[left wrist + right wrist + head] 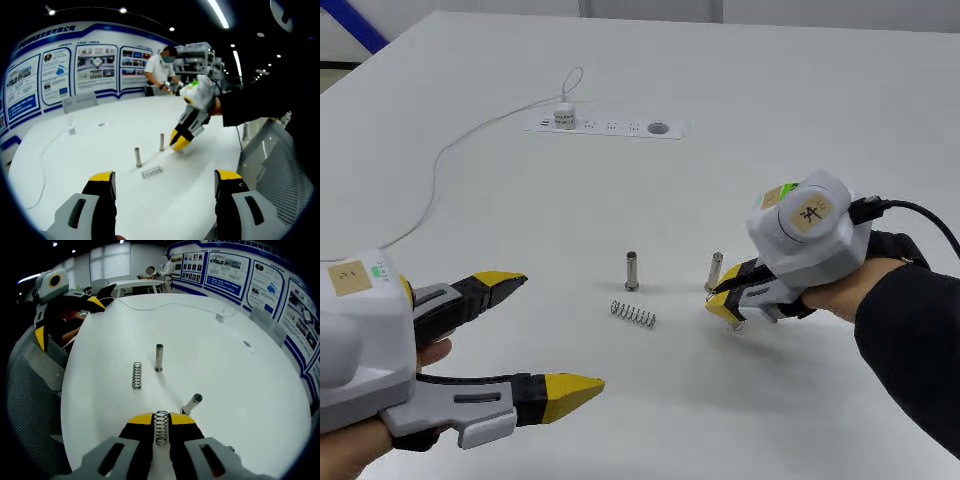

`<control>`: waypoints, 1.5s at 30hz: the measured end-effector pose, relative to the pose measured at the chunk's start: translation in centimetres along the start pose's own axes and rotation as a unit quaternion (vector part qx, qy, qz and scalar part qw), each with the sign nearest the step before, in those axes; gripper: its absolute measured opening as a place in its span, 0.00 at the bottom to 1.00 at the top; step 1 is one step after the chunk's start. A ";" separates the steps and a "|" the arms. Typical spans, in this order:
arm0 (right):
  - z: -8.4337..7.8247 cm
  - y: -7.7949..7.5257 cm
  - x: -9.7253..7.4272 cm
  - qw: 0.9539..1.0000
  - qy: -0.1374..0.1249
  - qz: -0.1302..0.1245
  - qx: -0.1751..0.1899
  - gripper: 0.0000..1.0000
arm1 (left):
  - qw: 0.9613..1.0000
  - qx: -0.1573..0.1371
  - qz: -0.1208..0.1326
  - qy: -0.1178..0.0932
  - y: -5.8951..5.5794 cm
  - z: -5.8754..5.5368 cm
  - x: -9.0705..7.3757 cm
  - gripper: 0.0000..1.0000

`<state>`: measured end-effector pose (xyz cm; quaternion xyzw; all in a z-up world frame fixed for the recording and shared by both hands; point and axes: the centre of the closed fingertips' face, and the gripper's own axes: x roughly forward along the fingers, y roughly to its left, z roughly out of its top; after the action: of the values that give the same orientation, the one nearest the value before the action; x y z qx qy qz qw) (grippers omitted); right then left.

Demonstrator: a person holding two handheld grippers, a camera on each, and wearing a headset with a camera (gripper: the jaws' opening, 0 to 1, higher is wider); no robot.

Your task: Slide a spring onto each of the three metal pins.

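Two upright metal pins (631,271) (714,271) stand mid-table, also seen in the right gripper view (159,357) (192,404). A loose spring (632,314) (136,375) lies flat in front of the left pin. My right gripper (725,305) (160,422) is shut on a second spring (160,429), its tips low just beside the right pin. My left gripper (545,335) (165,177) hovers open at the near left, nothing between its yellow tips. The left gripper view shows both pins (138,156) (161,142), the loose spring (151,172) and the right gripper (181,140).
A white power strip (610,127) with a plugged adapter lies at the back, its cable (435,165) trailing off the left edge. A mesh chair (35,390) stands by the near table edge. A person (161,70) stands far beyond the table.
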<state>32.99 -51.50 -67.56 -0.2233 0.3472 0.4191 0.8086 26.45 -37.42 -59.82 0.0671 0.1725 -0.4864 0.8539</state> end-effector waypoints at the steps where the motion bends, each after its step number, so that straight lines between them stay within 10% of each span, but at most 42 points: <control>1: -0.1 -0.1 -0.1 1.000 -0.002 -0.002 0.003 0.12 | 1.000 0.001 0.000 0.000 0.0 0.0 0.0 0.82; 15: 0.3 -0.7 -2.0 0.998 -0.042 -0.027 0.041 0.12 | 1.000 0.002 -0.001 0.001 -0.1 0.0 0.0 0.82; 33: 5.4 -1.6 -5.7 0.992 -0.108 -0.049 0.049 0.12 | 1.000 0.004 0.001 -0.003 0.0 0.3 0.0 0.82; 45: 6.2 -3.7 -5.0 0.988 -0.122 -0.074 0.061 0.12 | 1.000 0.004 0.003 -0.006 0.0 0.4 -0.2 0.83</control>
<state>36.38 -52.12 -59.43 -0.1461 0.2537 0.3605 0.8856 26.49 -37.41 -59.35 0.0687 0.1654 -0.4848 0.8561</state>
